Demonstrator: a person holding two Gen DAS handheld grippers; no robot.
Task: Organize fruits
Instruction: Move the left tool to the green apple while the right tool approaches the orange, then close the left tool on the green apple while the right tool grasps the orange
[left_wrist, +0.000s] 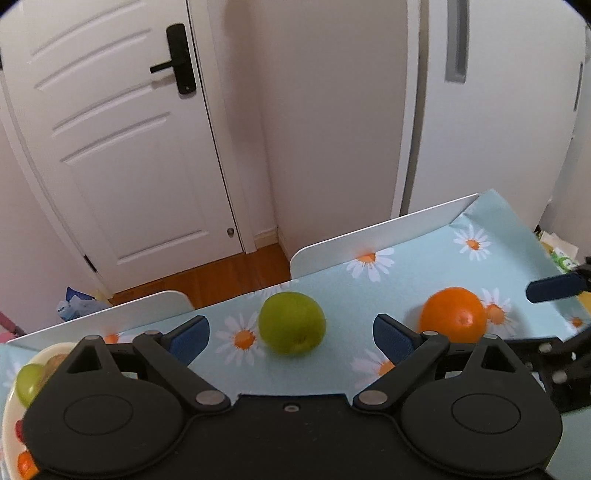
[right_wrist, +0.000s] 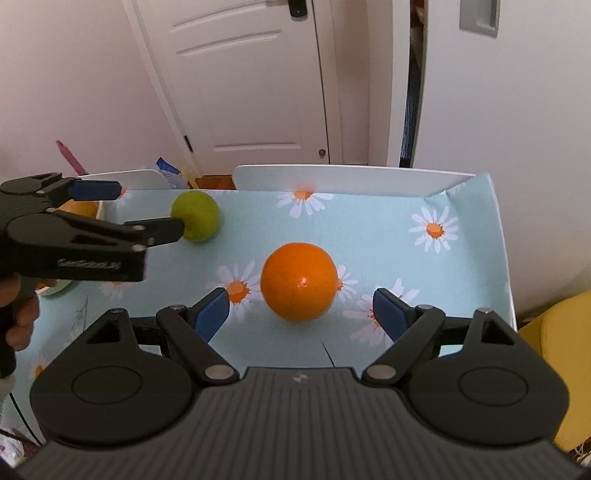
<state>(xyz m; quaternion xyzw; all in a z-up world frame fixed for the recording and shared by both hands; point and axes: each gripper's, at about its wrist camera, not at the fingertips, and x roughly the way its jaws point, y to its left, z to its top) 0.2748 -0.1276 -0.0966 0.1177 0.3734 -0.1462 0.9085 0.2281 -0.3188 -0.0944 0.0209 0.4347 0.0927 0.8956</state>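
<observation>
- The left gripper (left_wrist: 291, 338) has its blue-padded fingers (left_wrist: 190, 338) spread wide, with nothing between them.
- A green apple (left_wrist: 291, 323) sits on the daisy-print tablecloth (left_wrist: 417, 273) just ahead of the gap.
- An orange (left_wrist: 453, 314) lies to the apple's right, apart from it.
- A plate (left_wrist: 11, 413) at the left edge holds a green fruit (left_wrist: 30, 380), partly hidden.
- One blue finger of the right gripper (left_wrist: 554, 290) pokes in from the right.
- Behind stands a white door (left_wrist: 122, 129) with a black handle (left_wrist: 177, 61).

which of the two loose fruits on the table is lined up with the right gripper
The orange: it sits centred just ahead of the open right gripper. The green apple lies farther back, in front of the left gripper.
</observation>
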